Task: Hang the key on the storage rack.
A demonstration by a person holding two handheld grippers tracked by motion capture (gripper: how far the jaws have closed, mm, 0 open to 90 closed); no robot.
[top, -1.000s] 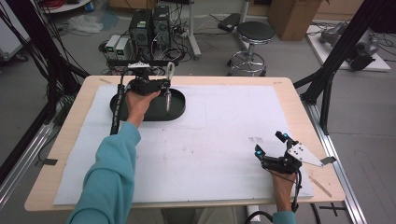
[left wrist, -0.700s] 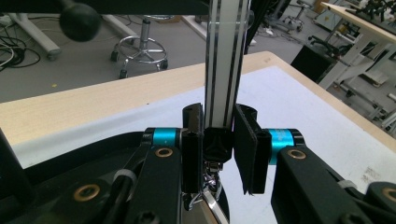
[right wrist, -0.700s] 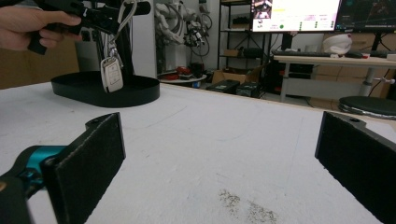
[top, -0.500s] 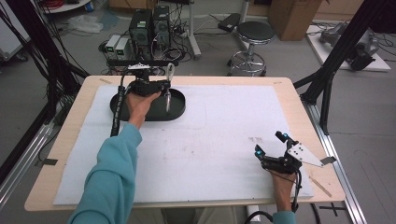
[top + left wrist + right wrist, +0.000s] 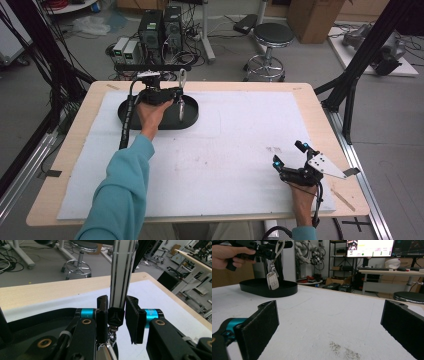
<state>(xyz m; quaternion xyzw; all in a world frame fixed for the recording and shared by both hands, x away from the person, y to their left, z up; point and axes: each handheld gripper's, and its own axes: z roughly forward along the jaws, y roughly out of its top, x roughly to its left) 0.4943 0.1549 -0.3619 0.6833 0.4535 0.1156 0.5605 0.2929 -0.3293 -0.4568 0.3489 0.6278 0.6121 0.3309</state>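
Note:
A white car key fob (image 5: pixel 272 280) hangs on a white strap with black stripes (image 5: pixel 121 272) above a black oval tray (image 5: pixel 192 114) at the table's far left. My left gripper (image 5: pixel 175 93) is shut on the strap's black clip (image 5: pixel 115 316), with the key ring dangling beneath it. In the high view the key fob (image 5: pixel 181 109) hangs just over the tray. My right gripper (image 5: pixel 288 153) rests near the front right of the white mat, open, with nothing between its pads (image 5: pixel 263 322). It points across the mat toward the tray (image 5: pixel 268 288).
A white mat (image 5: pixel 235 140) covers most of the wooden table (image 5: pixel 80 145). A faint dark smudge (image 5: pixel 342 350) marks the mat just ahead of the right gripper. A stool (image 5: pixel 272 37) and computer cases (image 5: pixel 160 27) stand beyond the far edge.

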